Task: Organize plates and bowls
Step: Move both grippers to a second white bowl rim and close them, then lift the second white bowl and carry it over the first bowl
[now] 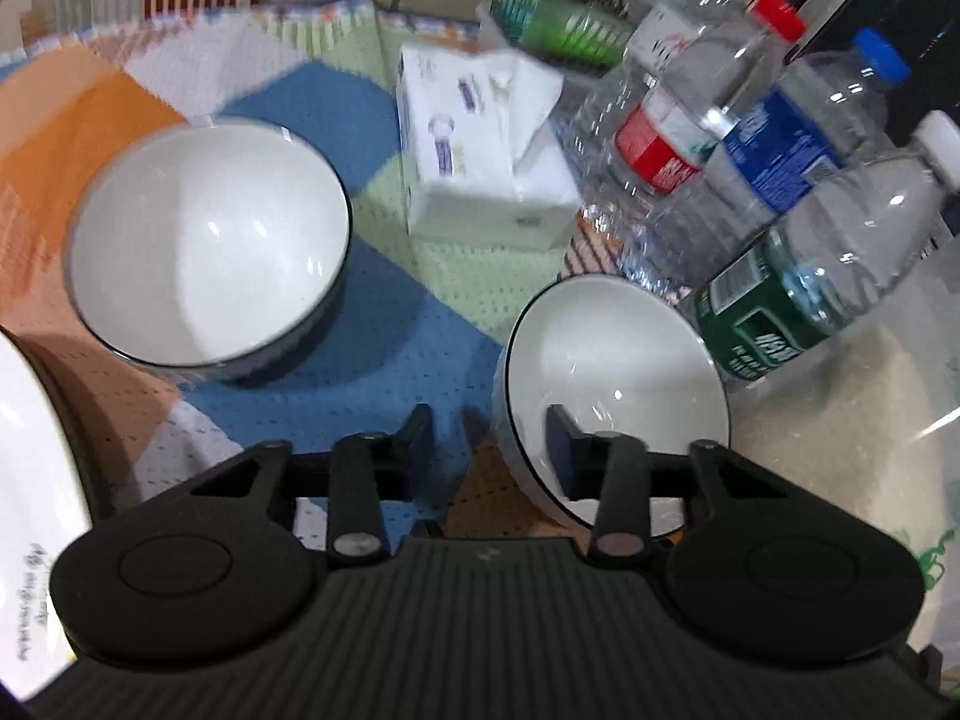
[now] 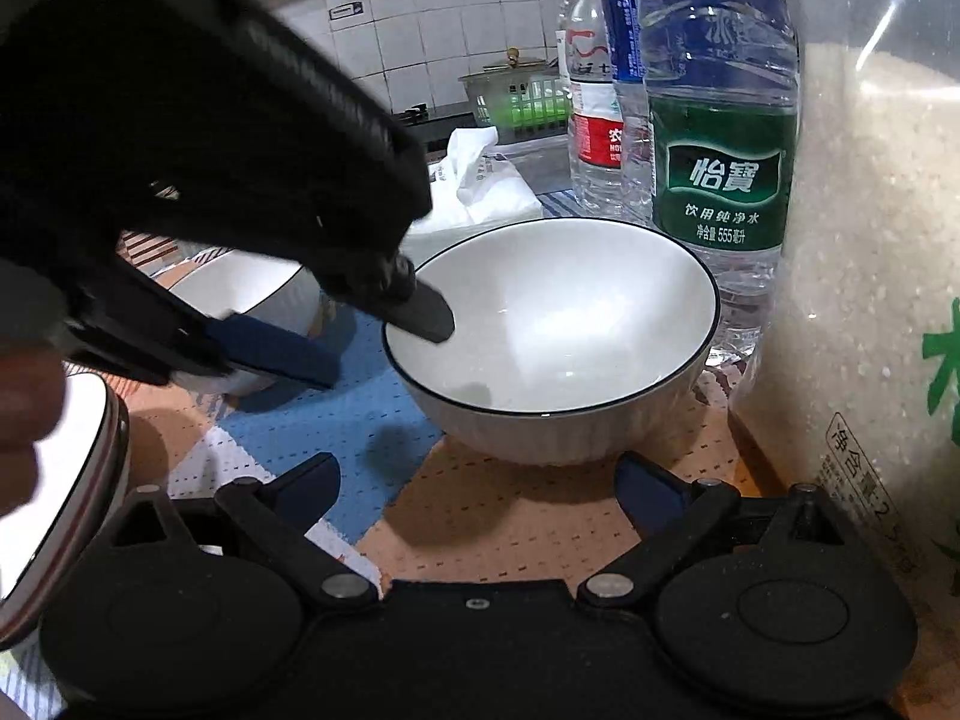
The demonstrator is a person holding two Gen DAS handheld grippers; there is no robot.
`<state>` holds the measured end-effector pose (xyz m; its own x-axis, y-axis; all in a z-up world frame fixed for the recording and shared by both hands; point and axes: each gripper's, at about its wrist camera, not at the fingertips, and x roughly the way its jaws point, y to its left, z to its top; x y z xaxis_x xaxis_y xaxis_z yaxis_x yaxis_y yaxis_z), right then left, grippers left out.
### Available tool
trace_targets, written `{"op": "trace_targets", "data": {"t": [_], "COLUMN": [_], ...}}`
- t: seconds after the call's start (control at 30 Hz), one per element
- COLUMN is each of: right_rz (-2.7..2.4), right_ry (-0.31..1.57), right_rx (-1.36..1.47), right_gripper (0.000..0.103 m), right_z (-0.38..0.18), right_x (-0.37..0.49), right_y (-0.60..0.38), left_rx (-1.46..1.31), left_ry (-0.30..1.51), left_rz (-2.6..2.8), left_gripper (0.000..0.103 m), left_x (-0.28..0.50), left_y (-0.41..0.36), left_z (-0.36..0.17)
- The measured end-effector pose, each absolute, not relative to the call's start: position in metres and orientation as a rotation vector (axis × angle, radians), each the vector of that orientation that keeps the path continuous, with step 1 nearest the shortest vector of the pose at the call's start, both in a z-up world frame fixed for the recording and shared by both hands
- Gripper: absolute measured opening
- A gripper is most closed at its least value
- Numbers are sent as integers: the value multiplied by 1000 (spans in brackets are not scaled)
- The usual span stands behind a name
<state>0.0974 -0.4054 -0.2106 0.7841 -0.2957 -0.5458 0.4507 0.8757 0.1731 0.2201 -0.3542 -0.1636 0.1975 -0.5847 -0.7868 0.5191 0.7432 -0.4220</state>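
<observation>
Straddling the rim of the near bowl [image 1: 612, 384], the left gripper [image 1: 501, 450] has its jaws spread apart — one finger inside the bowl, the other outside its wall, neither clamped. A second bowl [image 1: 207, 243] sits upright on the patchwork cloth [image 1: 384, 354], well left of the near bowl. Green-label bottle [image 2: 720, 168] stands just behind it. Right gripper [image 2: 477, 489] — jaws wide, empty — faces the near bowl.
</observation>
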Motion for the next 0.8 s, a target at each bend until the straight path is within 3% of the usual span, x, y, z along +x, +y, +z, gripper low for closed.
{"op": "trace_targets", "data": {"t": [0.13, 0.43, 0.8], "right_rz": [-422, -401, -391], "right_ry": [526, 515, 551], "right_rx": [294, 278, 180], "right_gripper": [100, 98, 99], "right_z": [-212, -213, -213], "right_x": [102, 101, 108], "right_y": [-406, -407, -401], "left_rx": [-175, -81, -91], "left_ry": [1163, 1195, 1226], "left_rz": [-790, -721, -699], "left_gripper": [12, 7, 7], "left_x": [223, 223, 219], "left_y": [-352, -349, -328], "left_z": [-171, -163, -157]}}
